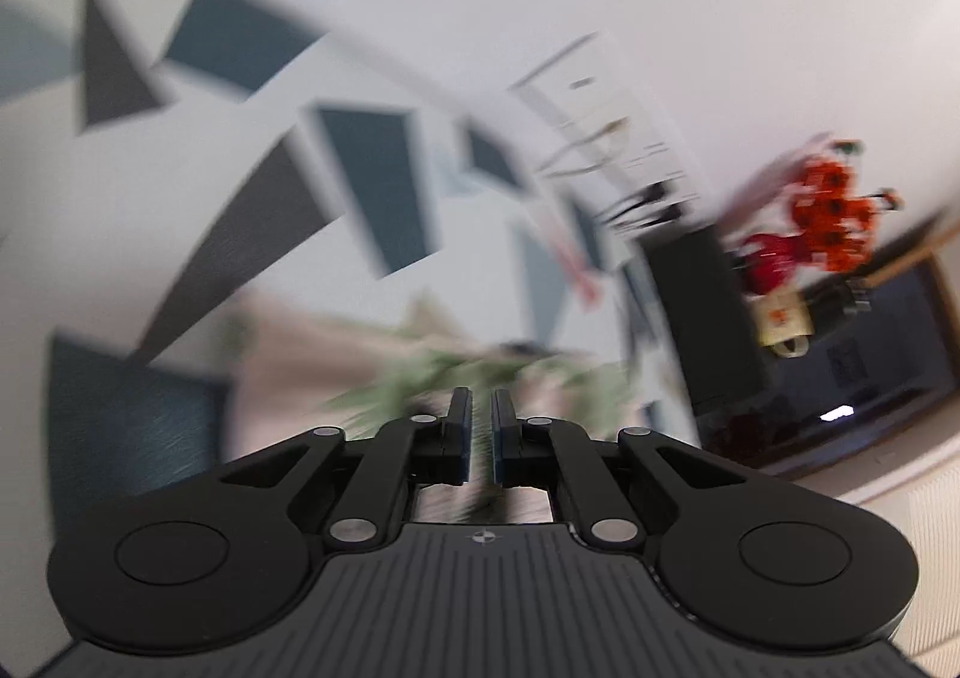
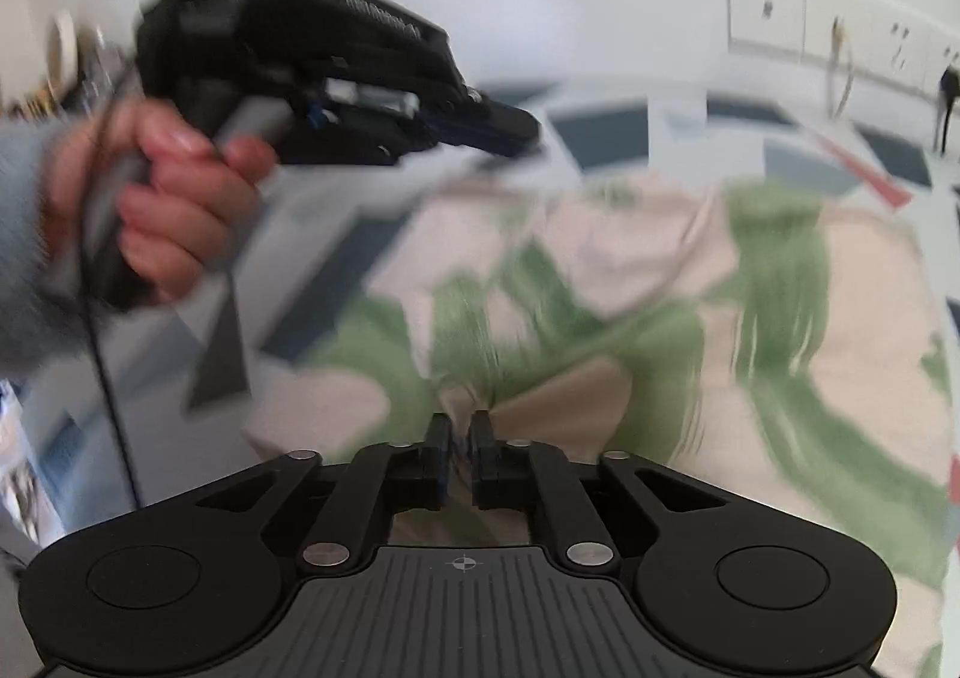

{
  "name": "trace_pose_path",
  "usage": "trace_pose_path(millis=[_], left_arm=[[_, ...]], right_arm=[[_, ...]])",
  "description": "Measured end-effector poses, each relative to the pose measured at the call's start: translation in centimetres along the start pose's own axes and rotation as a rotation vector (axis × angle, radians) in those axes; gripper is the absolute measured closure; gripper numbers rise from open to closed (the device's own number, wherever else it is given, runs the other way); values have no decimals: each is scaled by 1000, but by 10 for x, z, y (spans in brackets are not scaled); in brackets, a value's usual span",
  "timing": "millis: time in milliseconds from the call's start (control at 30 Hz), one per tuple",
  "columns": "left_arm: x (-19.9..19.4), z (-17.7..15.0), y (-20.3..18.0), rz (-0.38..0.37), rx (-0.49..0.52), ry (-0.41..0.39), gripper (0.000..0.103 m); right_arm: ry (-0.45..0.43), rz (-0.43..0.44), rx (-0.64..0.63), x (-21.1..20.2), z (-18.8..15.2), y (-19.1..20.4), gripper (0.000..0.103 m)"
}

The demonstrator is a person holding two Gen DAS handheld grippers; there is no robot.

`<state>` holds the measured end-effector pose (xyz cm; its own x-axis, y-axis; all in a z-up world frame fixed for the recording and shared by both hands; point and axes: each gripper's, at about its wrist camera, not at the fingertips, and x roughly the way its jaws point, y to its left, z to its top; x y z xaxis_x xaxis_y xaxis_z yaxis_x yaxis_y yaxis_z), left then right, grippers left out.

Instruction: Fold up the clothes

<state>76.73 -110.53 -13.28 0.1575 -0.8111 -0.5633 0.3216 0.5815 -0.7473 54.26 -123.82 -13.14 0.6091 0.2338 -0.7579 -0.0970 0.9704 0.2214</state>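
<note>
The right gripper [image 2: 461,426] has its black fingers clenched on a fold of the beige cloth with green leaf print [image 2: 630,330], which spreads ahead of and to the right of the fingertips over a grey-and-white patterned surface [image 2: 600,132]. The left gripper [image 1: 478,408] (blurred, held by a hand [image 2: 180,210]) is nearly closed; grasp unclear

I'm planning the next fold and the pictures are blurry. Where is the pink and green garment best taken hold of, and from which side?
Probably at its near edge, where the garment lies spread on the patterned surface. The right tongs already sit there, nearly shut, seemingly on a fold. Come in low from the near side, since thin flat cloth pinches best at an edge.
</note>
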Motion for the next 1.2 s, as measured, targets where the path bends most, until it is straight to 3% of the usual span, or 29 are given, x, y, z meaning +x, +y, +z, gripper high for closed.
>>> trace_pose_path(millis=[67,167,200,233,300,400,433,467,533,600,767,800,833,867,1000,1100,1167,1200], left_arm=[[2,0,6,-3,-19,5,90],[9,1,6,-11,-29,15,77],[12,2,5,-14,-32,18,65],[15,2,5,-17,-36,21,45],[20,3,3,-22,-43,27,29],[29,4,1,-30,-54,36,33],[32,4,1,-33,-57,39,48],[35,5,0,-35,-61,42,55],[37,5,0,-34,-65,42,84],[31,3,1,-20,-62,31,95],[18,0,4,14,-57,3,98],[15,-1,5,21,-56,-3,99],[12,-2,6,28,-54,-8,99],[10,-2,6,35,-53,-14,99],[-1,-5,9,62,-49,-36,99],[-2,-7,13,118,-18,-33,98],[-11,-7,11,73,14,-37,95],[-18,-8,7,53,53,-38,92]], right_arm=[[12,-1,-15,1,1,3,79],[12,26,-58,-6,6,6,75],[19,29,-81,-8,7,6,75],[25,26,-96,-10,7,6,75],[32,5,-106,-12,7,5,75],[17,-18,-66,-15,8,-2,75],[6,-29,-46,-16,8,-5,75],[-6,-42,-29,-17,9,-7,75],[-31,-66,3,-18,10,-11,72],[-61,-66,31,-19,13,-13,70],[-52,11,-24,-7,14,0,71],[-43,6,-53,-3,13,4,75],[-31,5,-65,2,12,6,96],[-24,17,-61,3,12,6,101],[-2,66,-51,2,14,3,99],[52,40,-62,3,19,-1,88],[29,43,-41,-6,29,-4,72],[18,44,-31,-11,33,-6,70]])
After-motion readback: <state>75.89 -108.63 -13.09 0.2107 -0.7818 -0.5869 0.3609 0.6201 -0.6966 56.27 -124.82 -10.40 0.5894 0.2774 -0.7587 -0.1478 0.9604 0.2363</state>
